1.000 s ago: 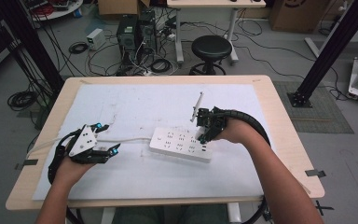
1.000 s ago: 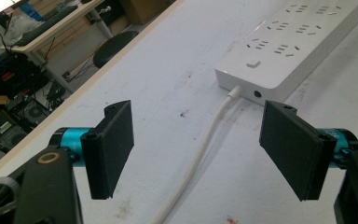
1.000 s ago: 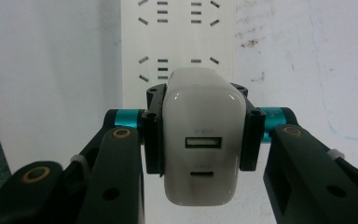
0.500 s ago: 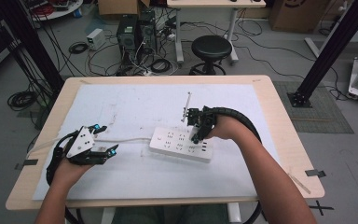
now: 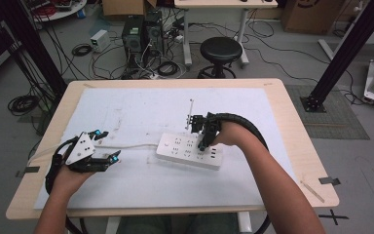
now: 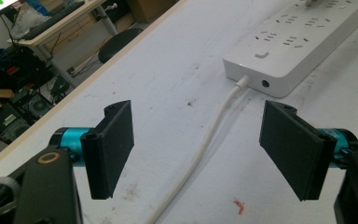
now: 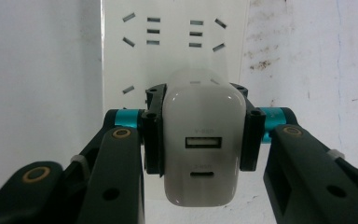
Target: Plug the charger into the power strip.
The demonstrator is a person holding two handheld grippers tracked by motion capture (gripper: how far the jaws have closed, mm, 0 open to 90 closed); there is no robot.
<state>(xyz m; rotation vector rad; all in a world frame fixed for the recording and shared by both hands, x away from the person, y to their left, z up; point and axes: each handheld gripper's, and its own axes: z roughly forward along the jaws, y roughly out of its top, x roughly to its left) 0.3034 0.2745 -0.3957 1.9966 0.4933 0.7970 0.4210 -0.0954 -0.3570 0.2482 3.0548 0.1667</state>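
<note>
Right gripper [image 7: 200, 140] clamped on white rounded USB charger [image 7: 200, 154] over white plastic power strip [image 5: 189, 151]; left gripper [image 6: 200, 149] wide apart, empty.

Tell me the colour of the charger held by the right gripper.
White; the charger is clearest in the right gripper view.

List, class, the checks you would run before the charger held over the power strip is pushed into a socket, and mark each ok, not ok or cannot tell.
1. Right gripper clamps the white charger squarely: ok.
2. Charger is over the power strip: ok.
3. Prongs line up with the slots: cannot tell, they are hidden.
4. Left gripper steadies the strip: not ok; it is open, straddling the cord.
5. Sockets beyond the charger are free: ok.
</note>
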